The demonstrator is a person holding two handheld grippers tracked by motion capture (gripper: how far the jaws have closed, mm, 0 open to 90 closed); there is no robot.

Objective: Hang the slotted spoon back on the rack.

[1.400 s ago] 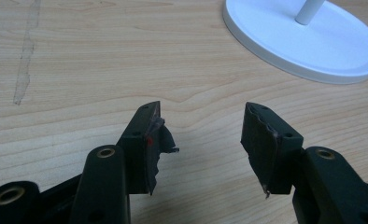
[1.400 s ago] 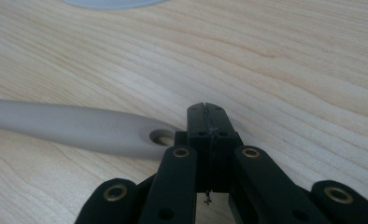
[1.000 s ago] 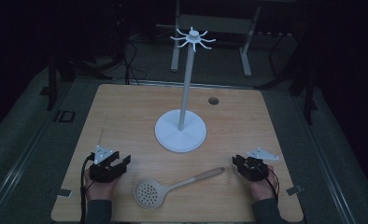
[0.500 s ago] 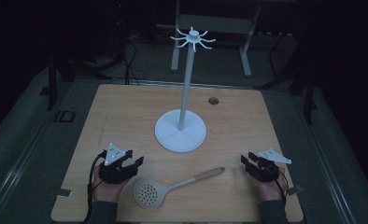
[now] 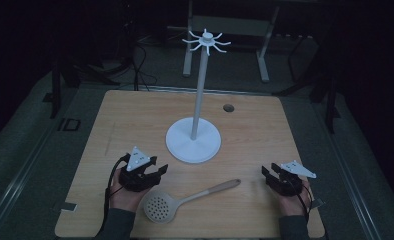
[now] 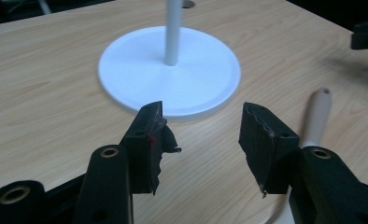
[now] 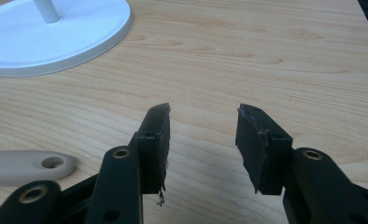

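While the skimmer (image 5: 177, 202) lies flat near the table's (image 5: 135, 120) front edge, handle (image 6: 316, 114) angled right, nothing has shifted it | left gripper (image 5: 155, 171) has drifted right, now just beside its bowl, jaws wide apart, empty | right gripper (image 5: 269, 175) moved slightly back, jaws wide apart, empty | white stand (image 5: 193, 142) behind.

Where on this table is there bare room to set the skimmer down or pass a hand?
Bare wood lies along the far edge behind the stand's base on both sides, broken by the small hole, and down the right side between base and right gripper. It is crowded near the front, where the skimmer lies beside the left gripper.
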